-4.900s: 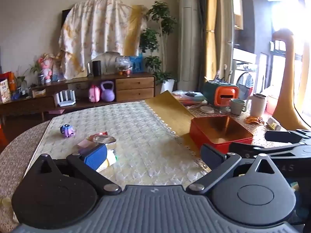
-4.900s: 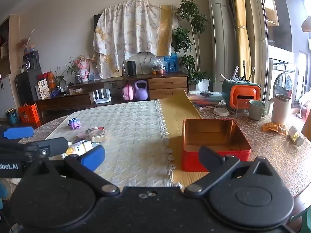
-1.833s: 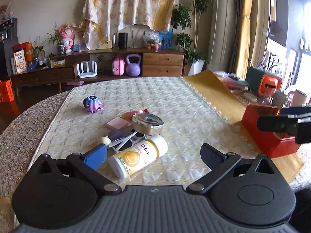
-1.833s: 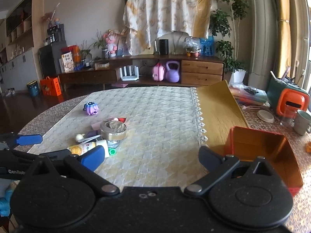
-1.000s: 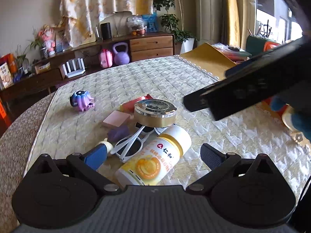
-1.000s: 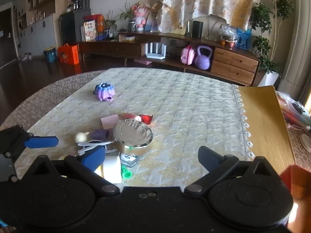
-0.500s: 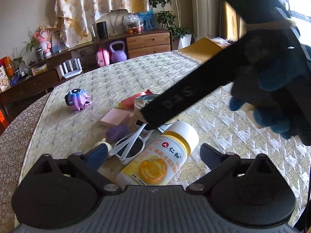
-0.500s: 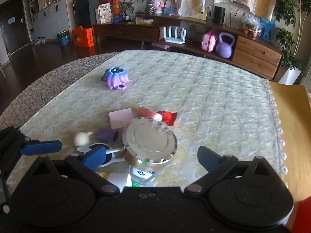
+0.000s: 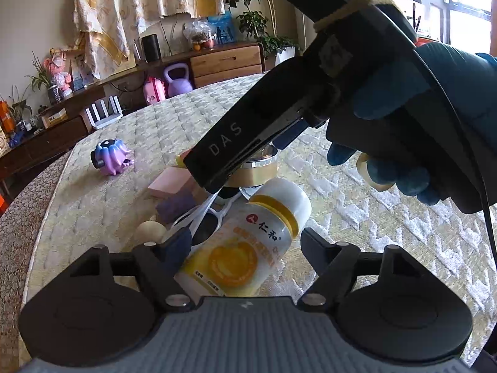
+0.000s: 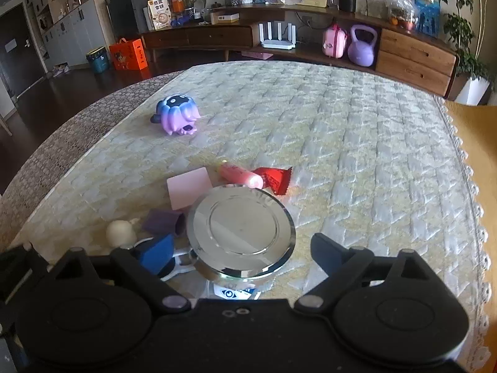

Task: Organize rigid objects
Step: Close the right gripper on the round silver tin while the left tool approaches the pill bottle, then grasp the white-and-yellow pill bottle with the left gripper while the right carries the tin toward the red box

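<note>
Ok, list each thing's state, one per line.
Left gripper: jaws closing around the bottle.
Right gripper: jaws closing around the tin.
White bottle: lying down, capped.
Round tin: upright, lid on.
Purple toy: tipped over, apart from the pile.

In the left wrist view, the black right gripper [image 9: 214, 183] and its blue-gloved hand [image 9: 419, 118] cover most of the round gold tin with a silver lid [image 9: 257, 171], at twelve o'clock from the white-capped yellow supplement bottle [image 9: 248, 242], whose base hides behind the left gripper's body.
</note>
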The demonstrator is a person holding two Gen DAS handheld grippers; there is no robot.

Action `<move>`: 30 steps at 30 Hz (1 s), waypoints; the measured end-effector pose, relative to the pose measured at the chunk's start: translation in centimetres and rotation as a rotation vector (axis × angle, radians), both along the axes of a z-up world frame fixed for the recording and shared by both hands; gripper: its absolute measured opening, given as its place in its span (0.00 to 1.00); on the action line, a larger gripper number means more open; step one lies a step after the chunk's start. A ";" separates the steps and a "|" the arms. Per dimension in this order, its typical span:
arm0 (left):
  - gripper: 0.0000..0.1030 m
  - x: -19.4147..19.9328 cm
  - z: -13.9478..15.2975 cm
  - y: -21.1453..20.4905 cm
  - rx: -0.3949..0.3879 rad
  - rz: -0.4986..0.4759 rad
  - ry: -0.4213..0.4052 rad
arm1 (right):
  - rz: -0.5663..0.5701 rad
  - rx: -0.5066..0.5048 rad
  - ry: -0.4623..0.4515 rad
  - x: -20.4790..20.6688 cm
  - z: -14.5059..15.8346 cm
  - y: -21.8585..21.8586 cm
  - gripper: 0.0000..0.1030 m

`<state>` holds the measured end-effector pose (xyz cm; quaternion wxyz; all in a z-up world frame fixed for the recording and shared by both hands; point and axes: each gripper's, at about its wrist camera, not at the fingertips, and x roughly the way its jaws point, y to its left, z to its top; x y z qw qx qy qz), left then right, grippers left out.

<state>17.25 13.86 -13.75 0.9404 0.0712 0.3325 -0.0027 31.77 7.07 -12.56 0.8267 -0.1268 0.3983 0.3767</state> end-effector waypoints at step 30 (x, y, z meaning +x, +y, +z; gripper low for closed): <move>0.47 0.2 1.0 -0.6 -0.005 0.033 0.073 | -0.098 0.048 -0.036 -3.9 4.6 -8.0 0.75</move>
